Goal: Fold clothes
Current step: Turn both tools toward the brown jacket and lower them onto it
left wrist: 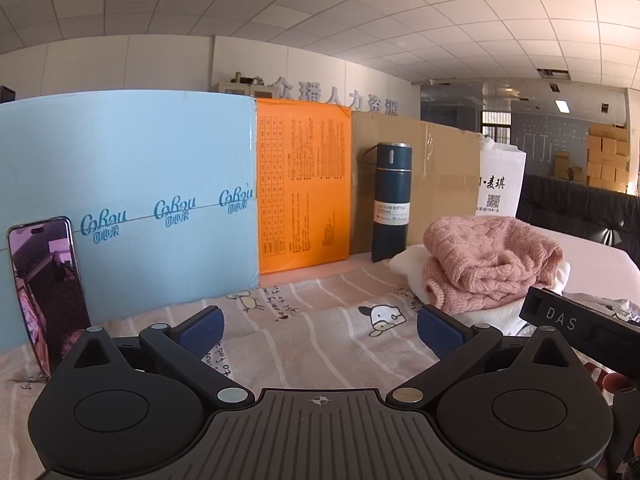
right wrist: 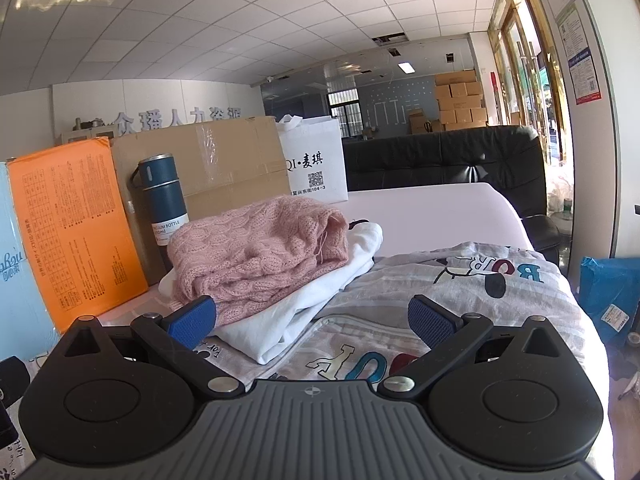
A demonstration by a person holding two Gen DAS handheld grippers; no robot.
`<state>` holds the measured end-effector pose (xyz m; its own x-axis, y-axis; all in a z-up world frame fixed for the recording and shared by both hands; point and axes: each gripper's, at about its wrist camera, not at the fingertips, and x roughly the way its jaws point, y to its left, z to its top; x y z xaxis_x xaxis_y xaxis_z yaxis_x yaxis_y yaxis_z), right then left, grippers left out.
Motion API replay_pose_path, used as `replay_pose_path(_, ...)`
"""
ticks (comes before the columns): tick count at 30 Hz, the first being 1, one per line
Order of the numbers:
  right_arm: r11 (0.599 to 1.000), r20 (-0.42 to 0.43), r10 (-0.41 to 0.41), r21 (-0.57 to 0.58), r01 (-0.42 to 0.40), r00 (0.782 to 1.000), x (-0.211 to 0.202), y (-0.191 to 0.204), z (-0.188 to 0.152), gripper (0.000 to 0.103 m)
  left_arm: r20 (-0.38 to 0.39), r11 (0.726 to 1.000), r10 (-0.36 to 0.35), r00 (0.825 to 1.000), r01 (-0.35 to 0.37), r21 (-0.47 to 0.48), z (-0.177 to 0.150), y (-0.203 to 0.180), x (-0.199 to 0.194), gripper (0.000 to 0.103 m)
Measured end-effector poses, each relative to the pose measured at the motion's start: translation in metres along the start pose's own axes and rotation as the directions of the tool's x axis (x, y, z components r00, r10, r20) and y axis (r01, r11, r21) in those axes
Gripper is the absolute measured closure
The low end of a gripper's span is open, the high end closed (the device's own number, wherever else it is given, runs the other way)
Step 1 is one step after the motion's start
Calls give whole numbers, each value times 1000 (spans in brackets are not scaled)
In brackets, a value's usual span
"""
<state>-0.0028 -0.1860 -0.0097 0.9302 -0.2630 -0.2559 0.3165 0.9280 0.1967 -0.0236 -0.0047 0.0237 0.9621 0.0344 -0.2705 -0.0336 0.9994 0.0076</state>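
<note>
Fingers of my left gripper [left wrist: 318, 330] and right gripper [right wrist: 312, 322] stand wide apart, empty, near the pink sweater [right wrist: 256, 252] on white cloth [right wrist: 304, 308].

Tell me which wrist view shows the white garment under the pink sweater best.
The right wrist view: the white garment spreads out toward the open right claw, folds and edge visible beneath the pink sweater. The left wrist view shows only slivers of it around the sweater.

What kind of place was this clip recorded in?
Probably an office doubling as storage: a grid ceiling, wall lettering, stacked cartons and a black sofa behind the clothes table.
</note>
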Motion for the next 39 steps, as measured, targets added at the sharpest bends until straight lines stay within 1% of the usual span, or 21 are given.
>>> replay_pose_path(5, 998, -7, 52, 45, -52, 999, 1, -8, 1, 0, 32, 1000, 7, 999, -8, 27, 4, -8, -13, 0)
replay_pose_path(7, 995, 37, 100, 14, -100, 994, -2, -6, -4, 0, 46, 999, 16, 999, -18, 39, 4, -11, -20, 0)
replay_pose_path(9, 990, 76, 130, -58, -126, 989, -8, 0, -7, 0, 58, 998, 32, 998, -35, 59, 3, -12, -29, 0)
replay_pose_path(11, 985, 90, 155, -96, -146, 984, -14, 5, -7, 0, 65, 996, 48, 997, -52, 71, 1, -11, -39, 0)
replay_pose_path(15, 970, 87, 236, -74, -230, 968, -22, 2, -2, 0, 76, 993, 103, 992, -108, 57, -1, 2, -60, 0)
replay_pose_path(17, 947, 91, 322, -50, -318, 942, -28, -2, 3, 0, 89, 988, 143, 986, -147, 41, -1, 12, -76, 0)
replay_pose_path(20, 899, 118, 438, -80, -431, 891, -45, 1, 7, 0, 125, 975, 207, 970, -215, 51, -2, 27, -105, 0)
replay_pose_path(21, 881, 127, 473, -101, -463, 872, -52, 4, 7, 0, 134, 968, 234, 963, -244, 61, -3, 32, -116, 0)
replay_pose_path(22, 854, 131, 519, -127, -505, 845, -62, 8, 9, 0, 141, 961, 258, 956, -269, 69, -4, 37, -127, 0)
replay_pose_path(23, 821, 127, 568, -152, -550, 813, -71, 13, 10, 0, 147, 952, 282, 948, -296, 78, -5, 43, -139, 0)
replay_pose_path(24, 776, 101, 627, -171, -607, 772, -80, 19, 12, 0, 153, 940, 314, 937, -329, 86, -6, 50, -151, 0)
replay_pose_path(26, 672, 46, 733, -203, -712, 679, -98, 32, 16, 0, 164, 910, 385, 908, -404, 98, -9, 62, -173, 0)
replay_pose_path(28, 553, -13, 822, -226, -802, 570, -115, 46, 20, 0, 166, 866, 470, 867, -489, 104, -12, 79, -197, 0)
replay_pose_path(30, 421, -75, 890, -241, -874, 449, -133, 59, 24, 0, 162, 807, 562, 811, -581, 106, -13, 100, -224, 0)
replay_pose_path(31, 351, -110, 916, -241, -905, 385, -143, 67, 27, 0, 161, 770, 611, 775, -629, 105, -12, 111, -238, 0)
replay_pose_path(32, 284, -154, 934, -228, -931, 323, -153, 79, 30, 0, 167, 720, 668, 725, -686, 101, -9, 122, -253, 0)
replay_pose_path(33, 229, -185, 945, -214, -950, 269, -162, 91, 34, 0, 175, 668, 719, 673, -738, 93, -6, 132, -268, 0)
replay_pose_path(35, 78, -244, 962, -189, -979, 124, -188, 121, 42, 0, 198, 586, 788, 583, -809, 51, 4, 151, -300, 0)
replay_pose_path(37, -61, -287, 958, -180, -982, -6, -216, 148, 47, 0, 205, 509, 845, 494, -861, -20, 14, 170, -338, 0)
replay_pose_path(38, -123, -304, 950, -160, -979, -69, -229, 160, 48, 0, 205, 483, 863, 462, -874, -64, 17, 178, -355, 0)
replay_pose_path(39, -167, -319, 940, -129, -977, -118, -239, 174, 47, 0, 191, 466, 877, 441, -876, -119, 17, 186, -371, 0)
